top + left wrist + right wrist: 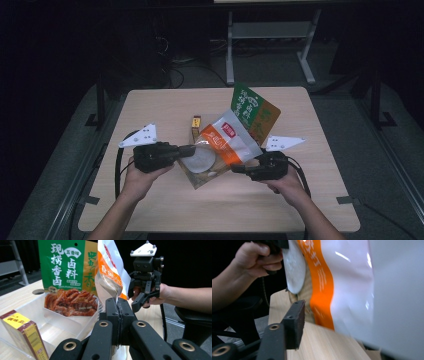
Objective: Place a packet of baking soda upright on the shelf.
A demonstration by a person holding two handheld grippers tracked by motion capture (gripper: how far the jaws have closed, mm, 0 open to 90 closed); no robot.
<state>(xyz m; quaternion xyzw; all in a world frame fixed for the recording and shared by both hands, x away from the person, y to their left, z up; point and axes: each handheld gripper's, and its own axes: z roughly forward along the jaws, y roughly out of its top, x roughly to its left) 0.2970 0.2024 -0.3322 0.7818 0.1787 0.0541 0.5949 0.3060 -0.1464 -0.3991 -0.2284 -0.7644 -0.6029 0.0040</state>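
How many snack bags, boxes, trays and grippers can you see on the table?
Bags: 2, the orange-and-white bag and the green bag
Small boxes: 1, the yellow-and-red box
Clear trays: 1, the clear tray
Grippers: 2, the left gripper and the right gripper
Total: 6

High view overhead, faces table (165, 210); 2 gripper views close (both share orange-white bag (110, 272)).

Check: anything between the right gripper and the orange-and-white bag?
Nothing. In the left gripper view, the right gripper sits just beside the orange-and-white bag with only a bare gap between. The left gripper is clamped on the bag's edge.
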